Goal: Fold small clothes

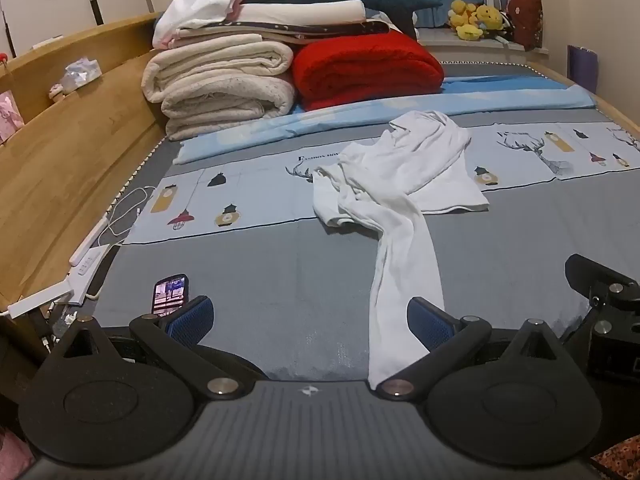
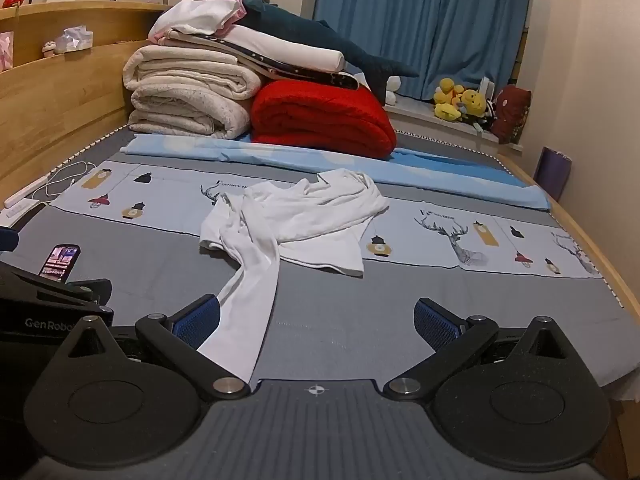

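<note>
- White shirt (image 1: 400, 184), soft cotton, crumpled mid-bed (image 1: 240, 280); one long sleeve trails toward both claws.
- Left claw (image 1: 310, 316) wide, empty; blue ribbed pads.
- Right claw (image 2: 318, 318) wide, empty.
- Fluffy folded red blanket (image 2: 320, 120) behind.

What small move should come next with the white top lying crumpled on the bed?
Probably bring the left gripper down onto the long sleeve trailing toward the bed's near edge and pinch it. Both grippers are open and hold nothing, the white top lies bunched, and that sleeve is its nearest part, so it likely needs spreading flat first.
</note>
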`<state>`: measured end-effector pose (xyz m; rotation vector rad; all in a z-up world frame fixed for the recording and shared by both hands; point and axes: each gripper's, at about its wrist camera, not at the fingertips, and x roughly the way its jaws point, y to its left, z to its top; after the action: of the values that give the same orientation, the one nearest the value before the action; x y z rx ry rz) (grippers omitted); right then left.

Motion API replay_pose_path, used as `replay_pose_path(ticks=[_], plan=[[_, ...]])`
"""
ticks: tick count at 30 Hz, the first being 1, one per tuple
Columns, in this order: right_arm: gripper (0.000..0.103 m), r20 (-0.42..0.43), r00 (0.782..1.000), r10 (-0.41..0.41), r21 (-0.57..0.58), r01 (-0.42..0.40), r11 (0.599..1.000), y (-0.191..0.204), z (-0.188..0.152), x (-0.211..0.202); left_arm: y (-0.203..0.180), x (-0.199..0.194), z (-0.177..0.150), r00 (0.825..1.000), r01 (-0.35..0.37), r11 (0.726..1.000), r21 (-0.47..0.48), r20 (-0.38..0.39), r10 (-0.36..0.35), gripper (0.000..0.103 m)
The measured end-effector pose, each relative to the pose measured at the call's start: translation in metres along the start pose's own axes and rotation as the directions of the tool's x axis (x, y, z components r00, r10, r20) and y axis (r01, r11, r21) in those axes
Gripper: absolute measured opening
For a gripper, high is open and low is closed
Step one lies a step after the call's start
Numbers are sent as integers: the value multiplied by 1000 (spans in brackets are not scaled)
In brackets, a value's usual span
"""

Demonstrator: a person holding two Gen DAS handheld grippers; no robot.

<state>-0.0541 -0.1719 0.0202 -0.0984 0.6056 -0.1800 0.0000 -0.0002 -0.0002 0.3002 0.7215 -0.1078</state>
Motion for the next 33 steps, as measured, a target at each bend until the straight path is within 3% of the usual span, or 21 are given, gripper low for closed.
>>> replay_pose_path(ticks=[33], plan=[[102, -4, 1000, 7, 6, -7, 1000, 2, 0, 2, 6, -2, 0, 1000, 4, 1000, -20, 7, -3, 103]])
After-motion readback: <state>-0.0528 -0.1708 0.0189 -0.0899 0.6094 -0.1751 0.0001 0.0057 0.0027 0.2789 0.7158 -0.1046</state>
